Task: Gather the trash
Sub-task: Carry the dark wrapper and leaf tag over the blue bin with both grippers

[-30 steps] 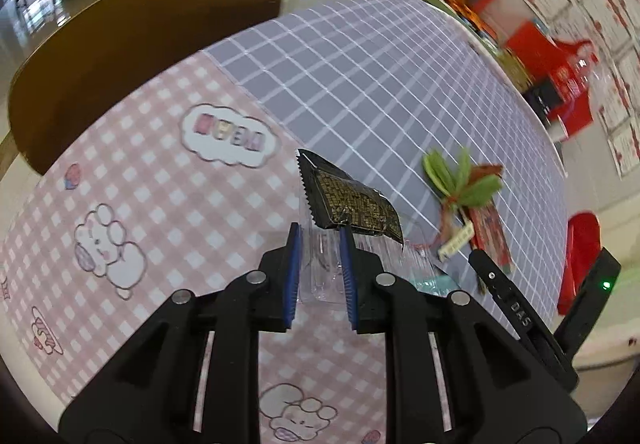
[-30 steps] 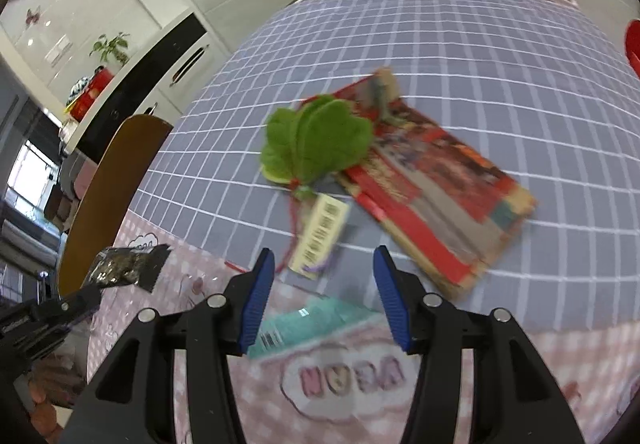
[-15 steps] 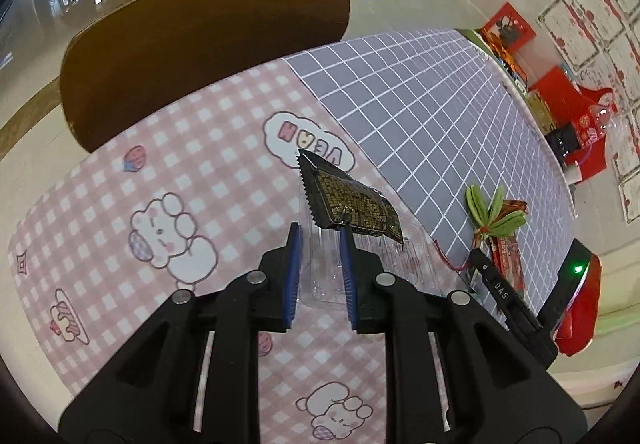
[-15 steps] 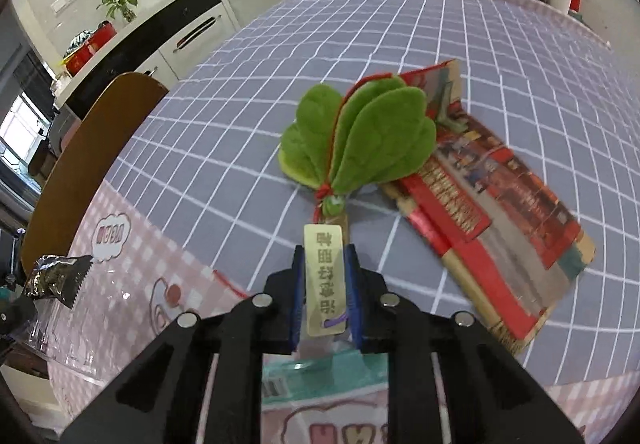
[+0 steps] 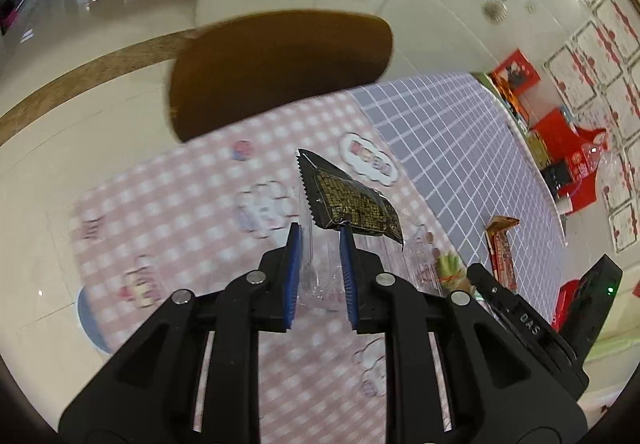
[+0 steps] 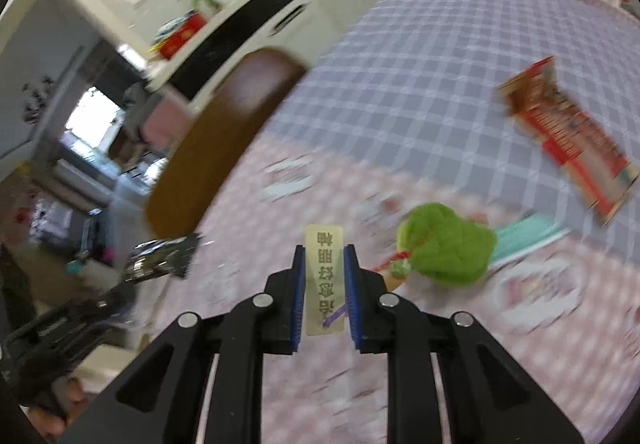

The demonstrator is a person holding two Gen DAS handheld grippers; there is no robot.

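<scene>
Between blue-padded jaws, crinkly clear wrapper point(image 5: 320, 268)

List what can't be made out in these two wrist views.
- Left wrist: the clear plastic tray bottom is hidden behind the left gripper.
- Left wrist: the green leaf ornament is mostly blocked by the gripper body.
- Right wrist: motion blur makes the red wrapper print unreadable.
- Right wrist: the paper tag lower end is hidden by the right gripper.
</scene>
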